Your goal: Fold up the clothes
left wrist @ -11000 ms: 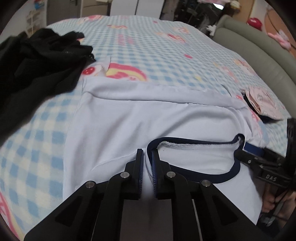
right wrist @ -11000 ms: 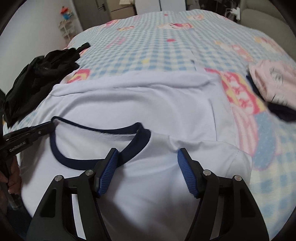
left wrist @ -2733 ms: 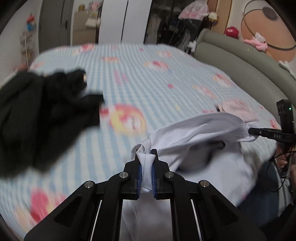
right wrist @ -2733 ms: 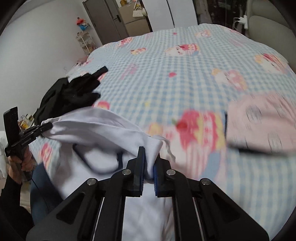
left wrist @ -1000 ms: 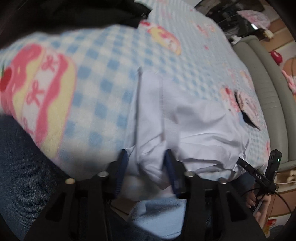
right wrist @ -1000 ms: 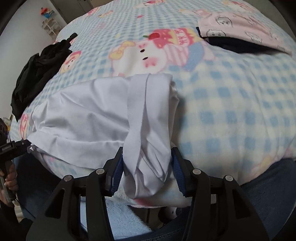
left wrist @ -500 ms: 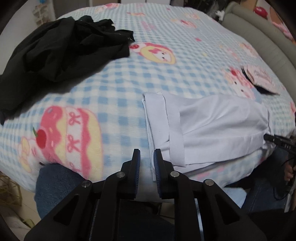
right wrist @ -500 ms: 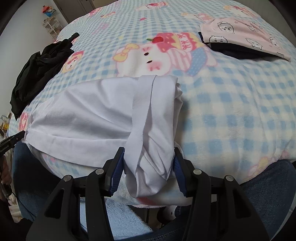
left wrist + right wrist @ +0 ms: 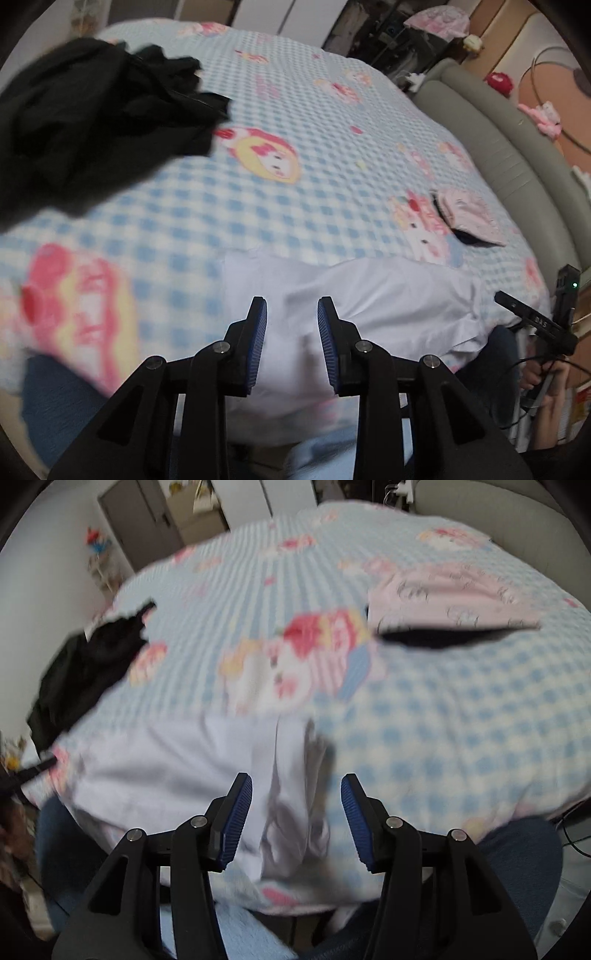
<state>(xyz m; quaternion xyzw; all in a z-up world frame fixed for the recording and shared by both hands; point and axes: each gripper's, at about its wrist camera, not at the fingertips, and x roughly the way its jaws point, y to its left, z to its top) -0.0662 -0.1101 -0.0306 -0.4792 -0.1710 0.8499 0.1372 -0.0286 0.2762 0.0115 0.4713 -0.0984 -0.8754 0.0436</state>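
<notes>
my left gripper (image 9: 291,314) is opening and my right gripper (image 9: 296,792) sits half-open, both empty, with the folded white shirt (image 9: 369,295) just under the fingertips, so a snagged edge could undo the fold

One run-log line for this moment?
white shirt: folded, near bed edge | left claw: opening, empty | right claw: open, empty | black clothes: unfolded

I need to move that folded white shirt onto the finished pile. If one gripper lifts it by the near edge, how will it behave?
The white shirt is probably floppy: its folded layers look thin and creased, so they would likely droop and unfold. It seems light. Its near edge already hangs over the edge of the bed, so a push might slide it off.
</notes>
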